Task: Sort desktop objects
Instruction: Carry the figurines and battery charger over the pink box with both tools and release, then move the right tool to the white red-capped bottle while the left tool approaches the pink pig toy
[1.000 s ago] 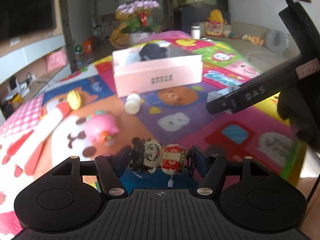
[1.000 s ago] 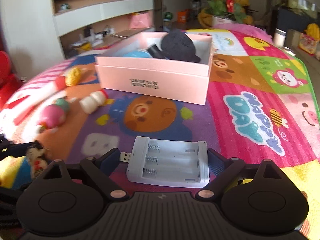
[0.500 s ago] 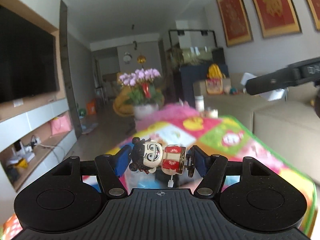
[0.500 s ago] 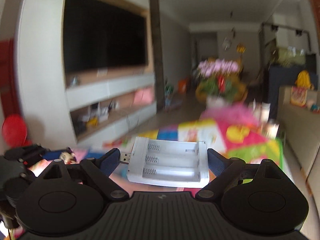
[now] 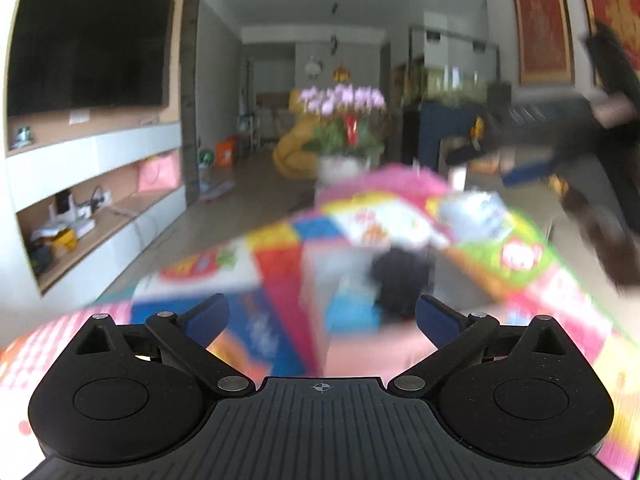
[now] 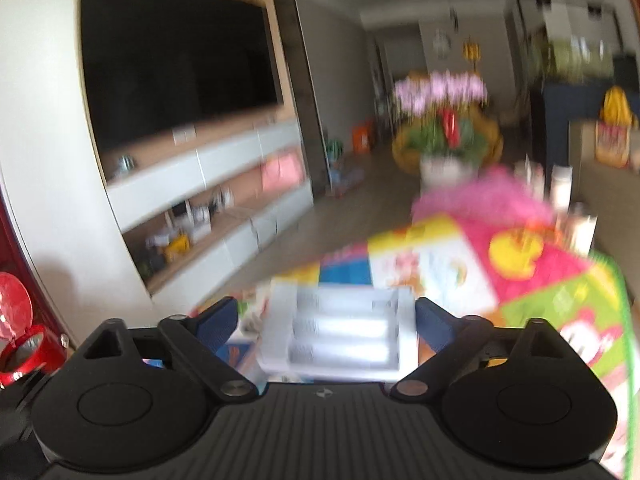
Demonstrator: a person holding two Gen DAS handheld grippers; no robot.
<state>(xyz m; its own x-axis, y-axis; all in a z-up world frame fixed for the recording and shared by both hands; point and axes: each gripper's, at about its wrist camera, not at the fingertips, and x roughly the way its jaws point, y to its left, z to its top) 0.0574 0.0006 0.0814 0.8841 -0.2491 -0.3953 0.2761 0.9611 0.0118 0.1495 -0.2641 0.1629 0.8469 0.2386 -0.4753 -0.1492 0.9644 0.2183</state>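
Note:
In the left wrist view my left gripper has its jaws opening wide, with nothing between them. Just beyond it lies the pink box, blurred, holding a black lump and something blue. I cannot make out the little doll. My right gripper has its jaws opening around the white battery charger. The charger is smeared while the fingers stay sharp, so it looks loose between the pads. From the left wrist the right gripper shows as a dark blur at the upper right.
A colourful cartoon mat covers the table under both grippers. Beyond it are a pot of pink flowers, a television wall with shelves, and a cabinet at the right. A red object sits at the left edge.
Both grippers rose from the mat and moved forward over the pink box. The left jaws opened and the doll left them. The charger, sharp in the right jaws before, is now blurred.

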